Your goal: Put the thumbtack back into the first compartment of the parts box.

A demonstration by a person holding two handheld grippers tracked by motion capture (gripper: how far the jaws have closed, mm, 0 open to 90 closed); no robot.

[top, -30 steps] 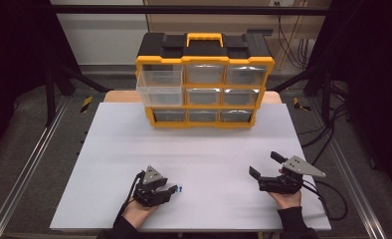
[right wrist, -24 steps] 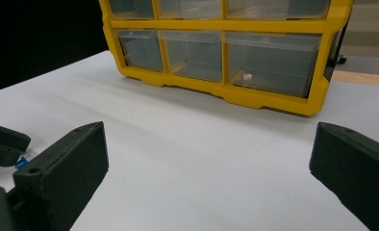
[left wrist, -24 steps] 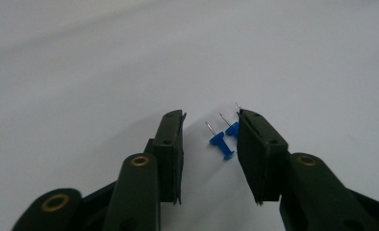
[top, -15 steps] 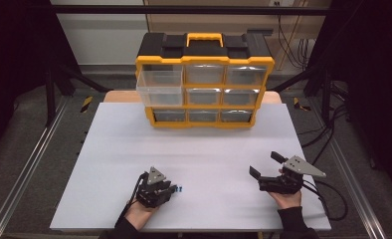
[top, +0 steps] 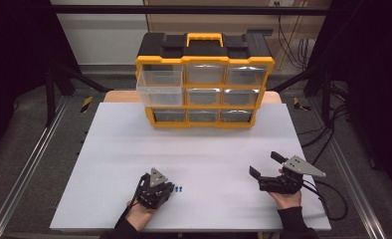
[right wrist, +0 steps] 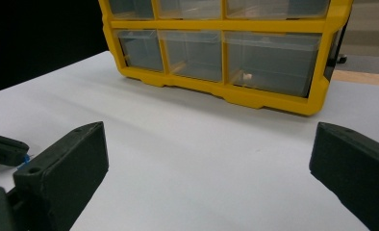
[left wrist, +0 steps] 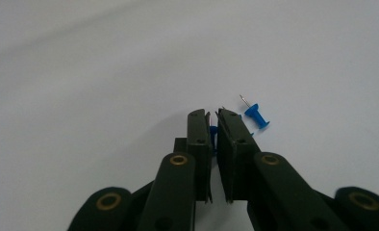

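**Pushpins at my left tool, near edge of the tabletop**

Pushpins — small blue ones — lie on the white tabletop (top: 109, 149) just off the tip of my left tool (top: 170, 188), close to the near edge and left of the middle. From the left gripper view I see one blue pushpin (left wrist: 212, 134) caught between the two black jaws, which have just been closing and now stand almost together with a thin gap; the blue body sits low between the pads, and I take it as pinched. A second pushpin (left wrist: 256, 116) lies on its side just beside the right-hand jaw, its metal point tilted up and away from me. A sliver of blue past that jaw may be a third, but I cannot tell.

My right tool (top: 267, 167) rests over the near right part of the tabletop, well apart from the pins, its jaws spread wide with nothing between them.

At the far edge stands a yellow and black drawer cabinet (top: 205, 82) with clear drawers in three rows. The upper-left drawer (top: 159, 88) is pulled out toward me — the others sit flush. In the right gripper view a small pale object (right wrist: 247, 76) lies inside one bottom-row drawer.
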